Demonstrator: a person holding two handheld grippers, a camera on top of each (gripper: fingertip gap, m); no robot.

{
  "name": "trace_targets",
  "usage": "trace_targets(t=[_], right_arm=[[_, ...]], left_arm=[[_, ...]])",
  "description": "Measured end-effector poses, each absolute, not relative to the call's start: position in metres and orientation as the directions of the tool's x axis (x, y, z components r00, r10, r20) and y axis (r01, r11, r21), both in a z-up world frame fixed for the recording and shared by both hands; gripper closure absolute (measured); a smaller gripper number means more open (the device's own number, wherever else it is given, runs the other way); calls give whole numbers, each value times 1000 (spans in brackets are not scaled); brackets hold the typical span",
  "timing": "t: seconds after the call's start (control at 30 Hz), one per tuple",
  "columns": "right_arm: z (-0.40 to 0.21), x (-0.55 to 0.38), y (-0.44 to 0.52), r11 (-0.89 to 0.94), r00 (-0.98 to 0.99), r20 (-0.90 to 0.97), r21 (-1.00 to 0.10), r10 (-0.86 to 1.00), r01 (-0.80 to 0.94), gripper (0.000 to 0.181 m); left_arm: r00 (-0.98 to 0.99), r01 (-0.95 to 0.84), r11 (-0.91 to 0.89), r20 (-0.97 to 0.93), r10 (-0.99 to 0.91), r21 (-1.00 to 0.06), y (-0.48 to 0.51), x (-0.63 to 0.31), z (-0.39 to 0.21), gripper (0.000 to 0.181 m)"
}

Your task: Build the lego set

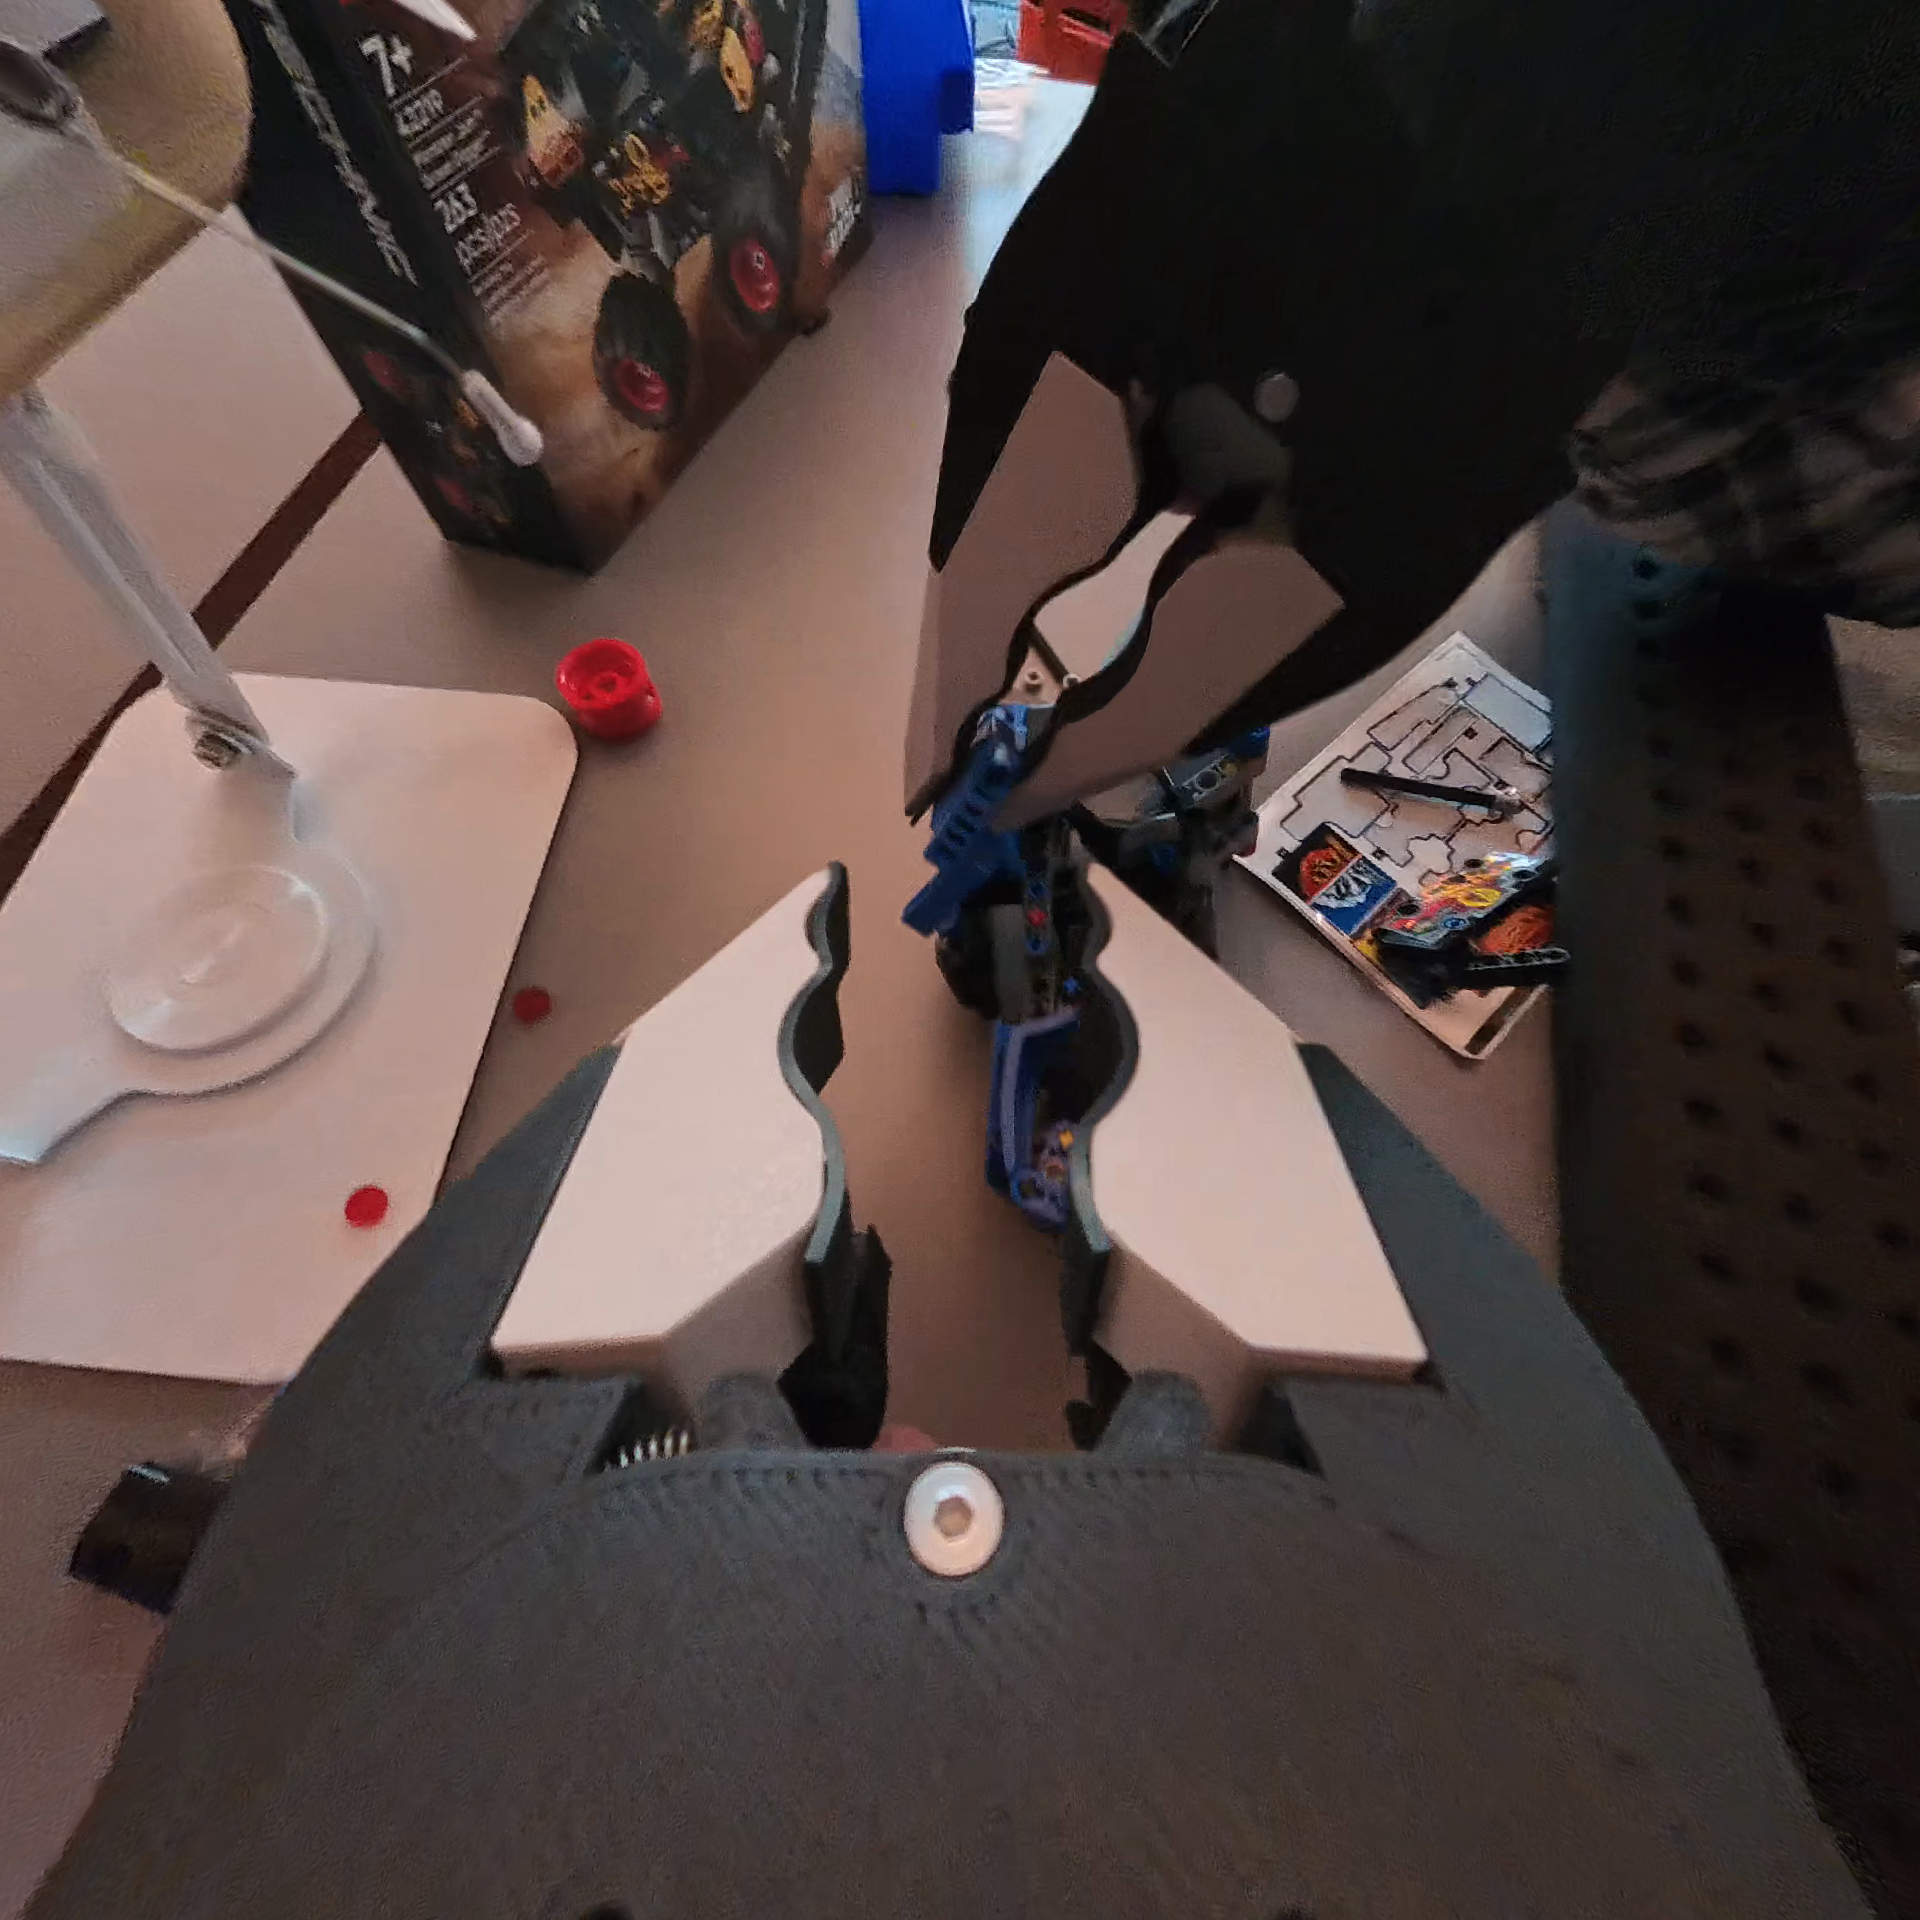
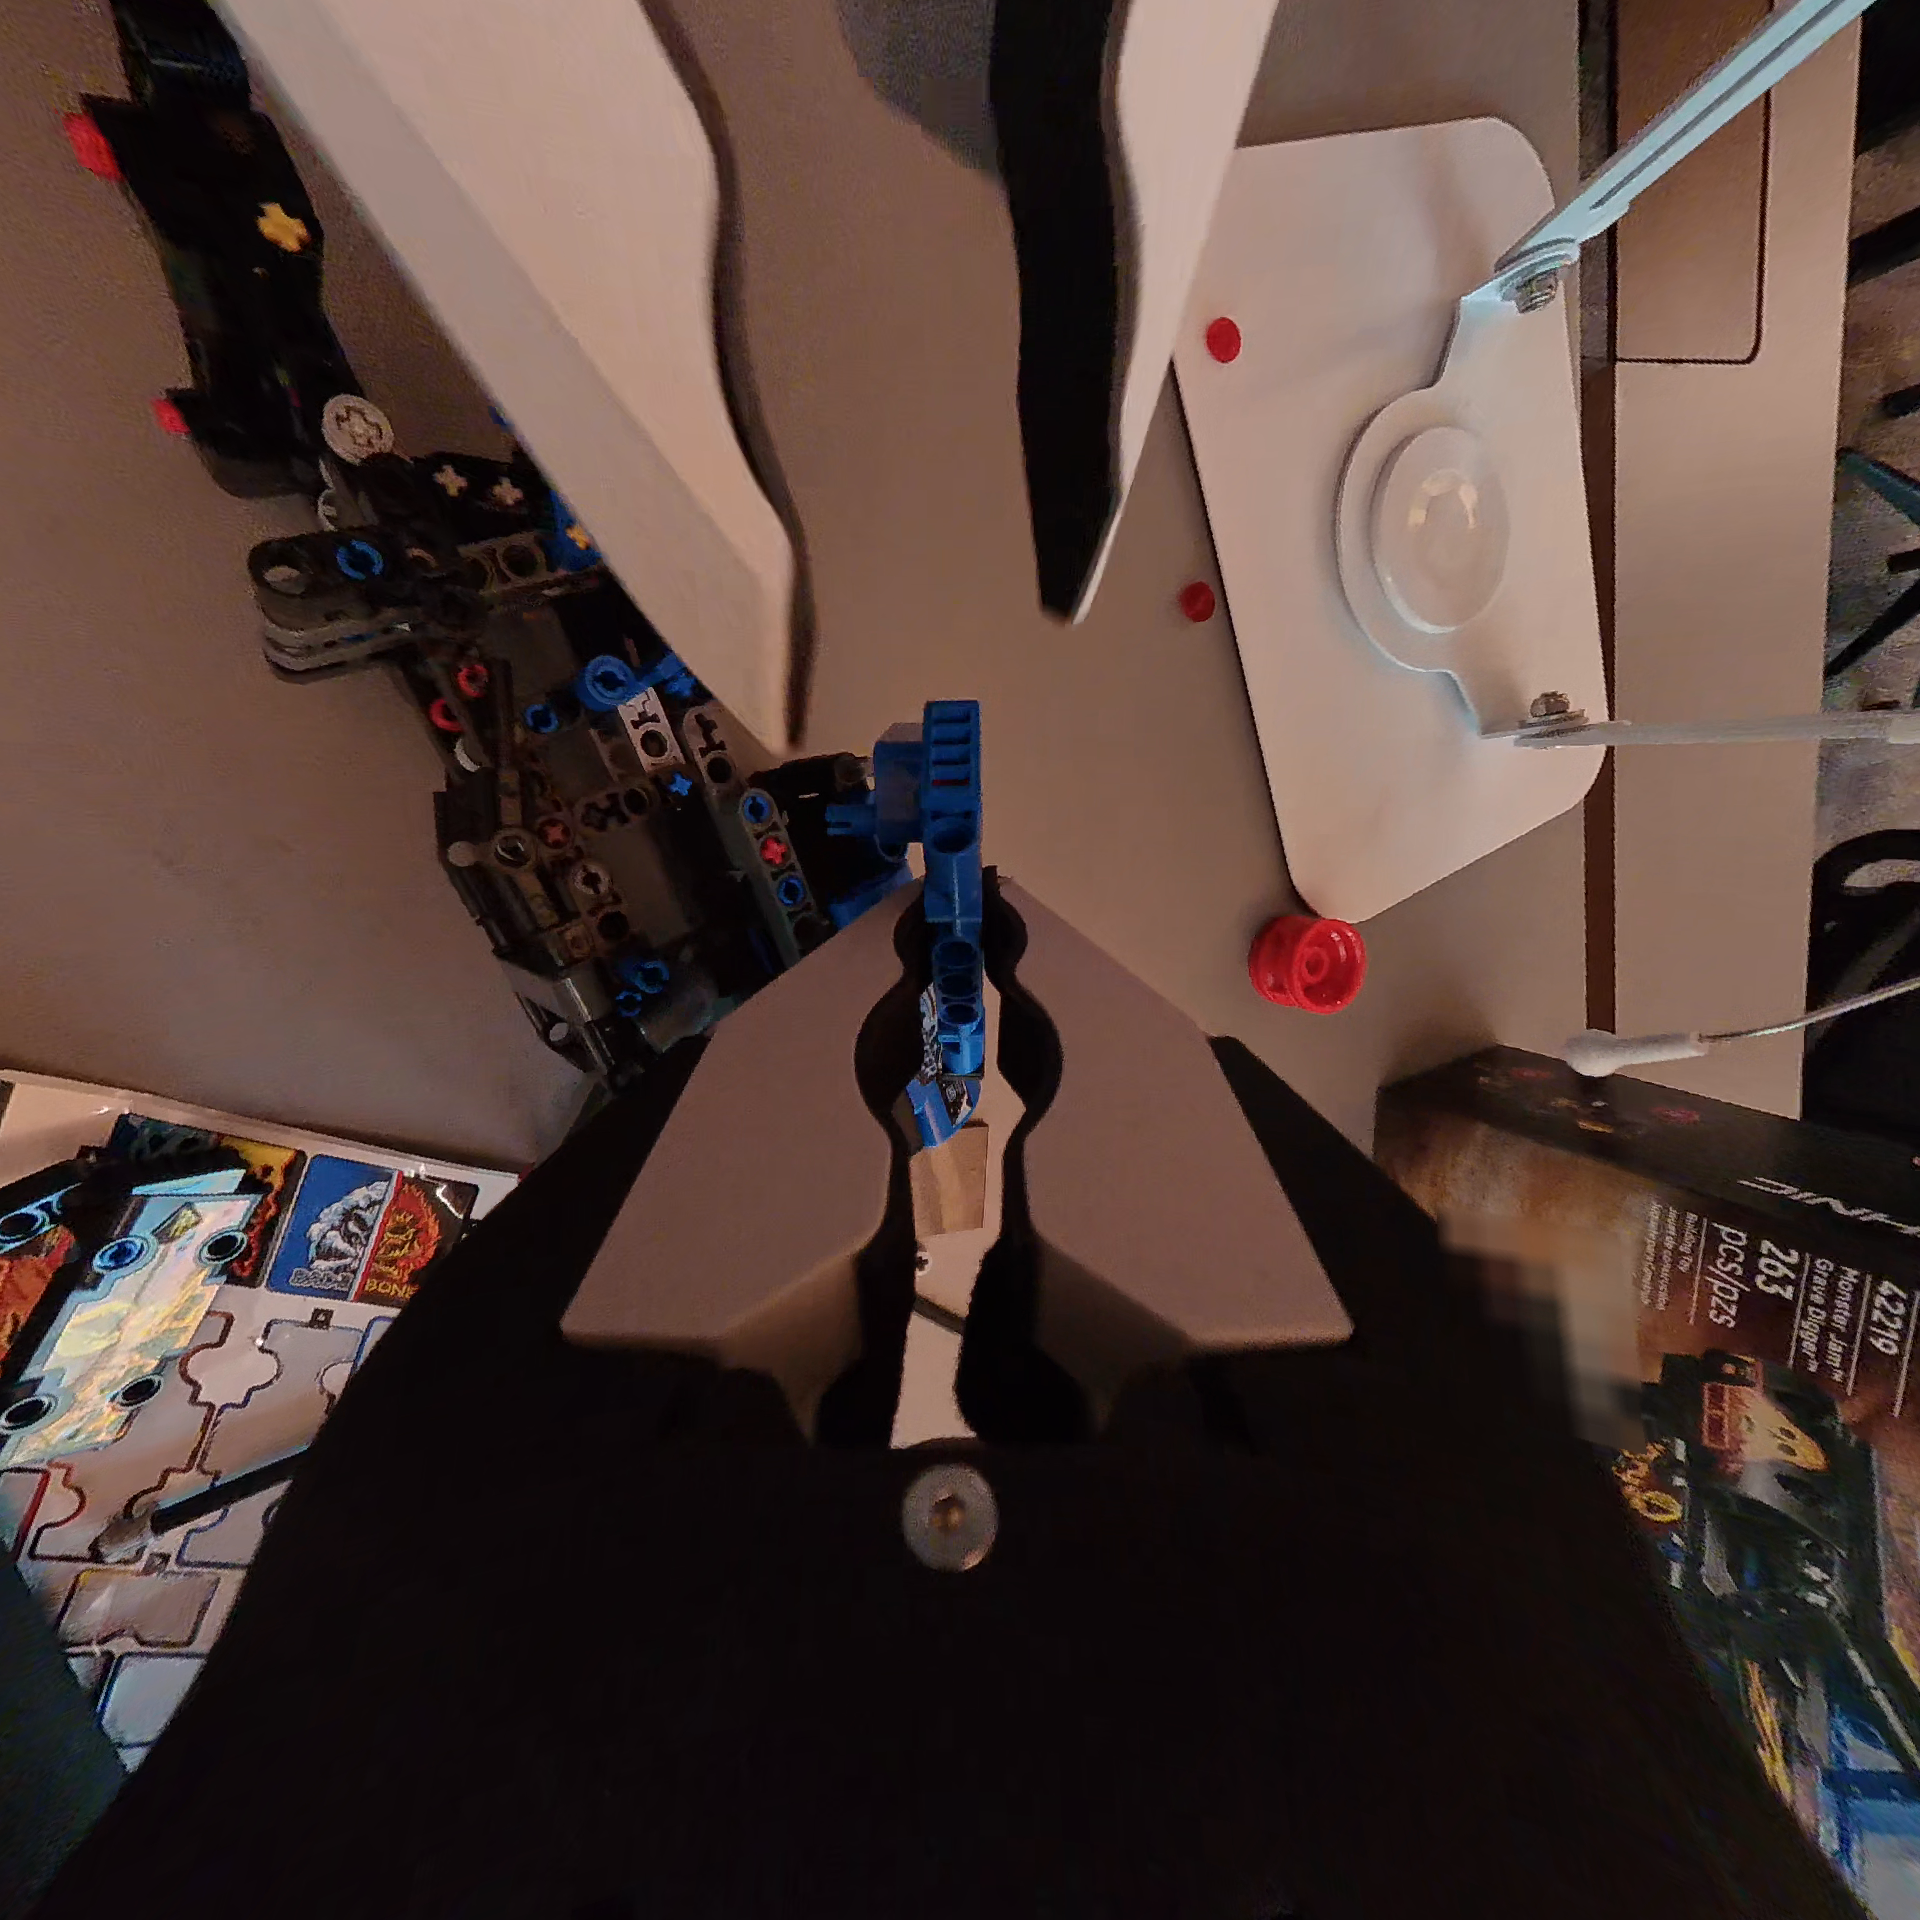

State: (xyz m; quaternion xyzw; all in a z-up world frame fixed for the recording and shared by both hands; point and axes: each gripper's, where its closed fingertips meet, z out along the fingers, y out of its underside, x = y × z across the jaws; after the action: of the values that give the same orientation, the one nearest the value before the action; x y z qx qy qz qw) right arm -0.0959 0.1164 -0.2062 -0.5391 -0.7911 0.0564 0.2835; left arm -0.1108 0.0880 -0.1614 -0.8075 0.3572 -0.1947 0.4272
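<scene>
A: Blue beam (image 2: 954, 940) pinched in the right claw (image 2: 954, 894), fingertips narrow around it, toothed end sticking out ahead and meeting the dark lego chassis (image 2: 582, 821).

B: Left claw (image 1: 961, 904)?

A: Spread wide, gripping nothing; chassis lying on the counter (image 1: 727, 623) between and just beyond its fingers.

B: Around them?

A: Red wheel hub (image 2: 1307, 962) right of the right claw, beside a white lamp base (image 2: 1455, 582). Sticker sheet (image 2: 208, 1351) lower left, lego box (image 2: 1714, 1351) lower right.
</scene>
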Motion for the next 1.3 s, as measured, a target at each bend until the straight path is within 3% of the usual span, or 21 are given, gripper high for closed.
trace_targets(t=[0.2, 0.3, 0.5, 0.63, 1.1, 1.3], right_arm=[[-208, -97, 115, 414, -255, 388, -412, 886, 812, 176], [-204, -97, 116, 418, -253, 384, -446, 888, 792, 175], [-189, -97, 109, 376, -264, 271, -600, 926, 705, 168], [-186, -95, 110, 331, -258, 210, -668, 943, 666, 176], [-201, -94, 112, 504, -307, 426, -500, 851, 704, 176], [-201, -93, 109, 519, -326, 427, -493, 843, 698, 176]], left_arm=[[603, -542, -238, -177, -778, -806, 96, -98, -166, 172], [561, -583, -163, -250, -789, -796, 97, -98, -166, 173], [535, -527, -113, -226, -814, -842, 98, -102, -159, 174], [521, -487, -71, -225, -824, -870, 100, -105, -156, 174], [510, -484, -88, -199, -837, -870, 95, -109, -182, 173], [505, -480, -96, -186, -843, -872, 92, -109, -183, 173]])
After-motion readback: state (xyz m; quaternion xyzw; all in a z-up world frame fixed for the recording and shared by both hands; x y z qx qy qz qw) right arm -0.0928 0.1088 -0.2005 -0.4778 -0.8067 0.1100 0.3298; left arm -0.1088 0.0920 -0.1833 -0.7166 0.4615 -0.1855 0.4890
